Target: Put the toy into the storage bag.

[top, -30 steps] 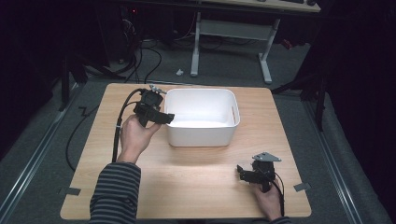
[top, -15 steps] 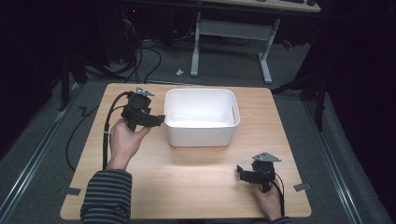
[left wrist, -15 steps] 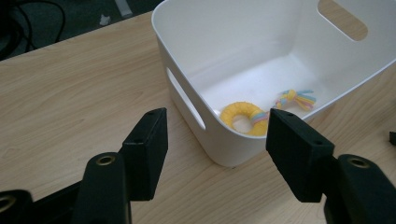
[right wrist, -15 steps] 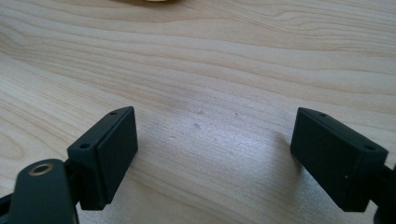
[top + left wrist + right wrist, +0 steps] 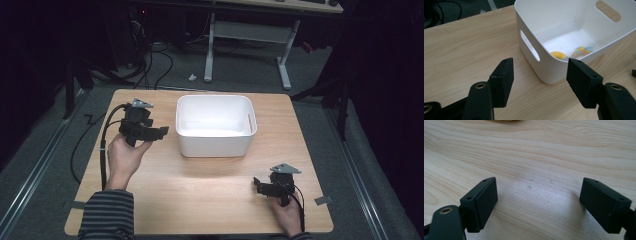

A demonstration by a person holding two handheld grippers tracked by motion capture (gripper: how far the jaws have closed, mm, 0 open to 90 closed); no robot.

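While the right gripper (image 5: 261, 185) lies low on the near right part of the table (image 5: 200, 195), held in the person's hand, its own view shows the jaws standing apart over bare wood with nothing between them, and it has not stirred in the last second.

Farther up on the left, the left gripper (image 5: 161, 132) is where the change lies. A second ago its jaws reached right up to the left rim of the white bin (image 5: 215, 146); now the hand has drawn sideways, away to the left, and the gripper hangs clear of the bin with a strip of table between. In the left gripper view, the left gripper (image 5: 540, 80) is open and empty, its jaws pointing at the bin's near corner and handle slot.

Beyond it, the bin stands upright at the middle of the far half of the table. Inside, on its floor against the near wall, lie a yellow piece (image 5: 558, 55) and a bundle of coloured strands (image 5: 583, 50), close together.

I judge from this that the drop into the bin is finished and the left hand is backing off; with no loose thing on the table, little seems left to do.
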